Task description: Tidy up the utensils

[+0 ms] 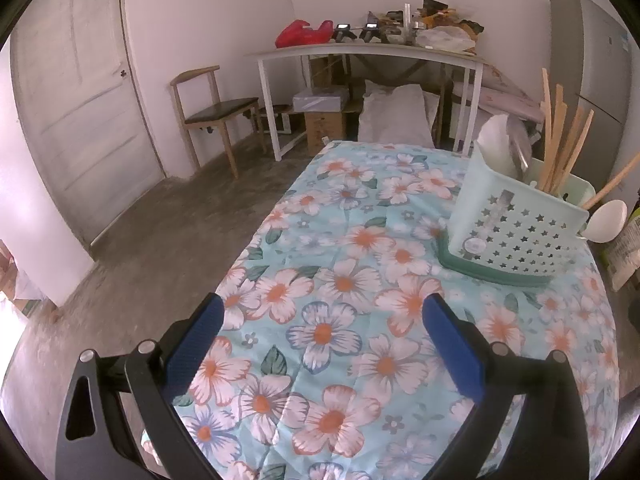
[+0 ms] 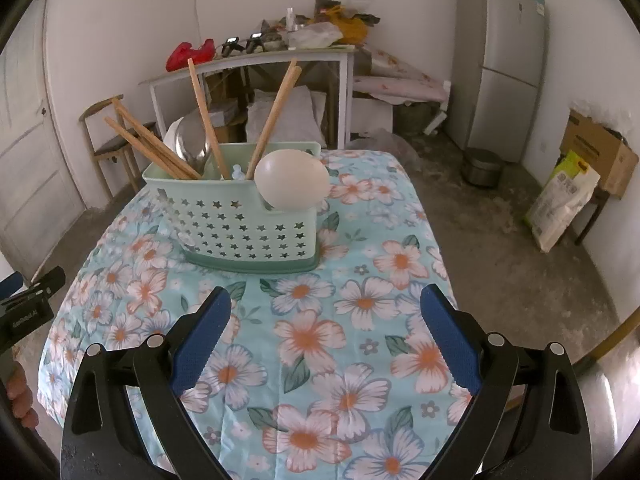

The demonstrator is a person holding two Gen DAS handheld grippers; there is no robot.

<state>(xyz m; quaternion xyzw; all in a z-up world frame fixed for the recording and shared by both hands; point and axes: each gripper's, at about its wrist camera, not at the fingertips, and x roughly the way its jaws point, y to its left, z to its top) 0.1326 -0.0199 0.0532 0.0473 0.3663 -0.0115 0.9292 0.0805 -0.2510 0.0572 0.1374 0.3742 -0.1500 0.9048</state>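
The caddy [image 2: 244,220] stands near the bench's [image 2: 360,320] far edge, toward its left side in the right view; inside stand chopsticks [image 2: 276,116], a steel spoon [image 2: 192,146] and a white ladle [image 2: 292,184], bowls up; the sticks look light, stiff and slippery, best pinched mid-shaft; the ladle looks smooth and rounded, so its handle, hidden inside, is probably the better hold; left tool [image 1: 320,316] and right tool [image 2: 326,308] both gape wide, holding nothing

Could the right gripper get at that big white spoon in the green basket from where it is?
Probably yes. The right gripper is open and empty, and only bare flowered tablecloth lies between it and the basket. The white spoon leans over the near rim, facing it.
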